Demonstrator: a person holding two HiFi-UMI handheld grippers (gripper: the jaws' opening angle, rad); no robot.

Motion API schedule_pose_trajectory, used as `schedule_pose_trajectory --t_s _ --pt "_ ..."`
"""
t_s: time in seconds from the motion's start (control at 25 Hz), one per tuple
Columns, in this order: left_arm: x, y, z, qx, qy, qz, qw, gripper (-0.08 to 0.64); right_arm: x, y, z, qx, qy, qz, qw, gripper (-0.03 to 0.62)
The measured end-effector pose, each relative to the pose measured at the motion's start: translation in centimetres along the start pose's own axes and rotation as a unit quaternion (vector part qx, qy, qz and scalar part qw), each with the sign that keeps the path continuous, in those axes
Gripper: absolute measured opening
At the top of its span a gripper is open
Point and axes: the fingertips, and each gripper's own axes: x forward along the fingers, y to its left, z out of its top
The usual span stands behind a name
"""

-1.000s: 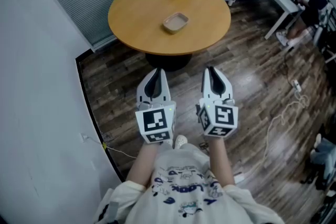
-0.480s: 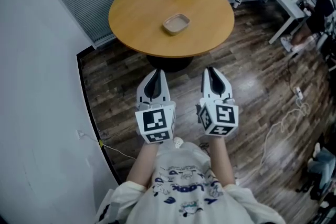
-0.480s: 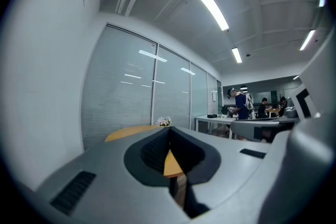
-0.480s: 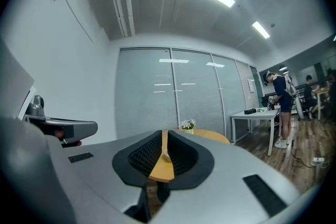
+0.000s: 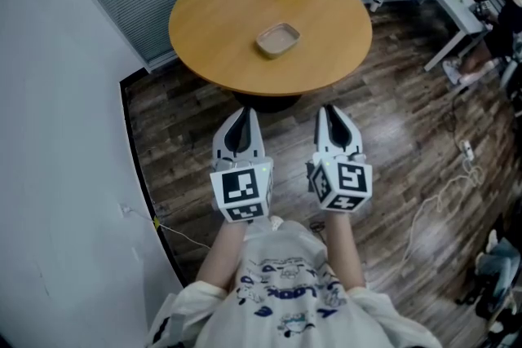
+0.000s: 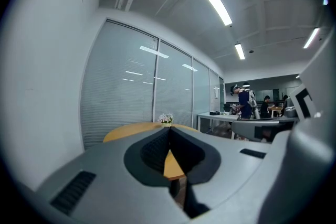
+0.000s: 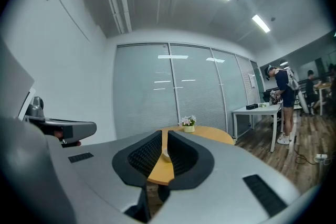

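Fingers on your left gripper point(image 5: 242, 113) and right gripper point(image 5: 330, 109) are clenched on nothing, side by side above the floor point(image 5: 400, 134). The shallow dish point(image 5: 278, 38) sits mid-counter point(image 5: 208, 20), straight ahead and well apart. Its long side lies crosswise, and neither gripper is clearly nearer.

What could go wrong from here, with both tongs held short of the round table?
1. The left tongs and right tongs look shut; reaching like that may shove the small dish rather than grip it.
2. Loose cable on the floor near the table may snag a foot.
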Motion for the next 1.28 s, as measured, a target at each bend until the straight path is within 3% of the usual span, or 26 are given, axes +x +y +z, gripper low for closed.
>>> schedule_pose_trajectory --t_s 0.52,1.28 --pt "11.4 3.2 0.6 -0.01 0.013 -0.01 0.9998 0.003 11.5 -2.0 0.6 0.001 0.011 -0.008 1.0 0.034" --pt "28.3 7.7 1.3 -0.01 0.045 -0.052 0.9976 0.003 27.6 -4.3 0.9 0.006 0.04 -0.044 0.998 0.034"
